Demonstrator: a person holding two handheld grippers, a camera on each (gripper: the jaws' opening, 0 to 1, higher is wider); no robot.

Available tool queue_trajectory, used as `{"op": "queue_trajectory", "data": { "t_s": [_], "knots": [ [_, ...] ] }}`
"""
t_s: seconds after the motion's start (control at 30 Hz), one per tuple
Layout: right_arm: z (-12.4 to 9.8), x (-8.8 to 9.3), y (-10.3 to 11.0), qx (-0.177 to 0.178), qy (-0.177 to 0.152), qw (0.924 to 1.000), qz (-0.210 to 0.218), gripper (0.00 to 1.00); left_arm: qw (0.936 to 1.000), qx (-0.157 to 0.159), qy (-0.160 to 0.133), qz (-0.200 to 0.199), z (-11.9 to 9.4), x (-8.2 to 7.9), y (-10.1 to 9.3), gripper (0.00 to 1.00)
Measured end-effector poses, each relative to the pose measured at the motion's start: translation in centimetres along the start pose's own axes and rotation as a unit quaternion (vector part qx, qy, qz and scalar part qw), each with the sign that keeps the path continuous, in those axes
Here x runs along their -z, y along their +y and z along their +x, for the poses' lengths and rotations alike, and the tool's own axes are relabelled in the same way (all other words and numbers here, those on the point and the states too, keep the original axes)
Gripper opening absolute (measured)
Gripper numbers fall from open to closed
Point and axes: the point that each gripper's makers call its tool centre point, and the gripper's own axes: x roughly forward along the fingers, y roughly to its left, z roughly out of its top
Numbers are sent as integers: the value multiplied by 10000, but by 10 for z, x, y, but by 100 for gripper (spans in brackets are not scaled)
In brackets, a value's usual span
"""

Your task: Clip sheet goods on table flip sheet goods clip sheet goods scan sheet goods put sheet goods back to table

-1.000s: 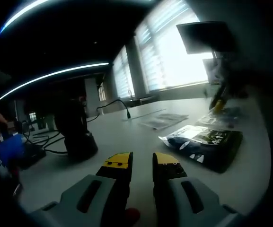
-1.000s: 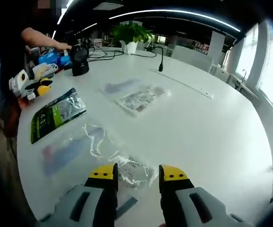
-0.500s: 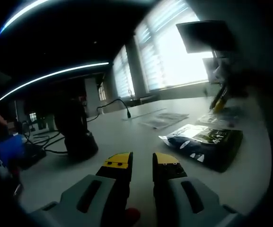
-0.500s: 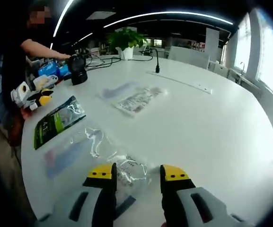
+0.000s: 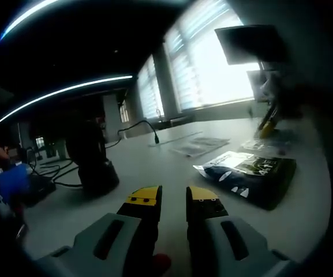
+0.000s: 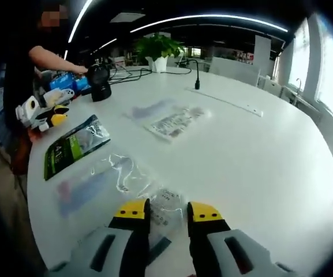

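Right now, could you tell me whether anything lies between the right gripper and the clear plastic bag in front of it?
Nothing visible does: the right gripper has the clear plastic bag directly at its tips on the white table.

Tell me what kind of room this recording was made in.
Probably an open-plan office or meeting area: a large round white table with a black gooseneck microphone, a green potted plant in a white pot, tall windows with blinds, and linear ceiling lights.
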Motion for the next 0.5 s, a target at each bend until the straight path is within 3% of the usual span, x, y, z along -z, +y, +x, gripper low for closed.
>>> {"op": "queue_trajectory", "data": {
  "t_s": [0.37, 0.5],
  "knots": [
    [0, -3, 6, 42, -43, 9985, -546, 14, 10000, 11, -6, 9, 0, 0, 0, 9],
    [0, -3, 11, 73, -20, 9958, -909, 5, 10000, 18, -5, 18, 1, 0, 0, 9]
  ]
}}
